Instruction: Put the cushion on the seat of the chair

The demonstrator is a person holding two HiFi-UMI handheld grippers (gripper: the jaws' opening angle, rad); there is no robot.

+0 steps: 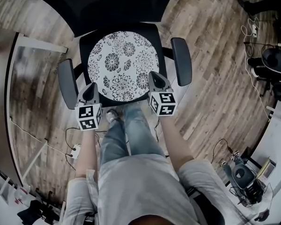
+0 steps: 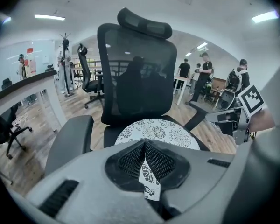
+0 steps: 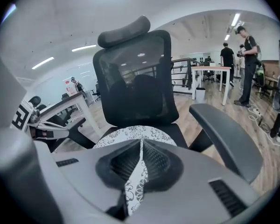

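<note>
The wood-plank floor (image 1: pixel 215 78) is filling the head view from edge to edge, and the black office chair (image 1: pixel 117 3) is standing at the far middle of it, with its mesh back farthest from the person. A pale desk (image 1: pixel 33 43) is running along the left side. The person's legs in jeans (image 1: pixel 131 139) are standing just on the near side of the chair.

The round cushion (image 1: pixel 123 64), white with dark flower prints, is lying over the chair seat (image 1: pixel 84 46) between the two armrests and covering most of it. Whether its far part is resting fully on the seat I cannot tell. The left armrest (image 1: pixel 67 83) and the right armrest (image 1: pixel 181 61) are flanking it, each a little apart from its rim.

Both tongs are working the cushion's near edge. The left gripper (image 1: pixel 92 87) is clenched on the near-left part of the rim; in its own view the left gripper (image 2: pixel 144 164) is pinching a fold of the flowered fabric between its meshed pads, with the rest of the cushion (image 2: pixel 161 130) spreading beyond. The right gripper (image 1: pixel 154 76) is biting the near-right rim, and in its own view the right gripper (image 3: pixel 140 160) is squeezing a strip of the print, with the cushion (image 3: pixel 135 133) lying ahead of it.

A thin cable (image 1: pixel 51 146) is trailing across the floor at the near left.
</note>
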